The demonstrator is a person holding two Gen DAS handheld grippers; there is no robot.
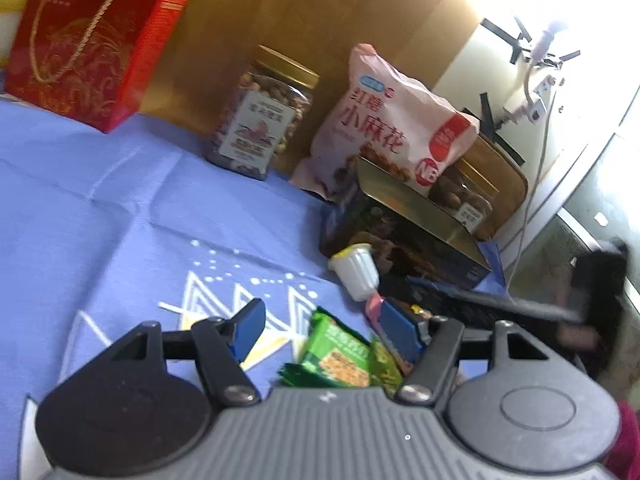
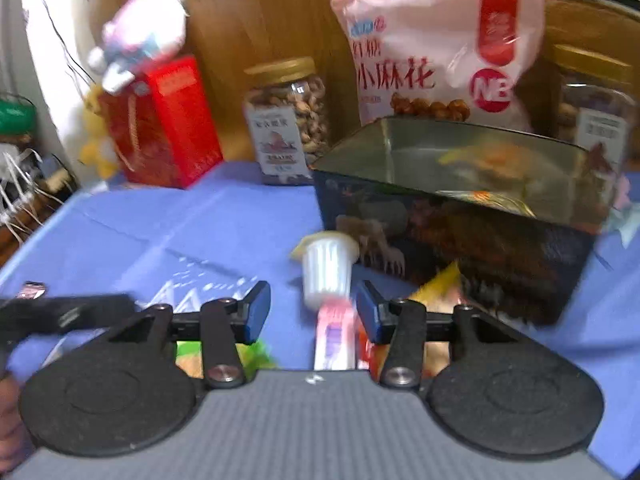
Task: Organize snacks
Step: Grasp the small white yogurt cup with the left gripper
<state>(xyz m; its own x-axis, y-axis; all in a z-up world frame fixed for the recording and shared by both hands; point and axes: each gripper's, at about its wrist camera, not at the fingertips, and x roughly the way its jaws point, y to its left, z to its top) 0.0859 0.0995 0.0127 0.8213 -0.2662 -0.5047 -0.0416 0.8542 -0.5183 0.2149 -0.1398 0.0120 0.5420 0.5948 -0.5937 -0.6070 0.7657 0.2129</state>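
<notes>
Two spread, empty grippers: left gripper (image 1: 320,330) over the green packets (image 1: 340,360), right gripper (image 2: 312,308) near the jelly cup (image 2: 326,266) and pink stick (image 2: 334,336). A careless sweep could topple that cup. The open tin (image 2: 460,184) seems nearly empty, though blurred; the nut jar (image 2: 288,120) is full.
</notes>
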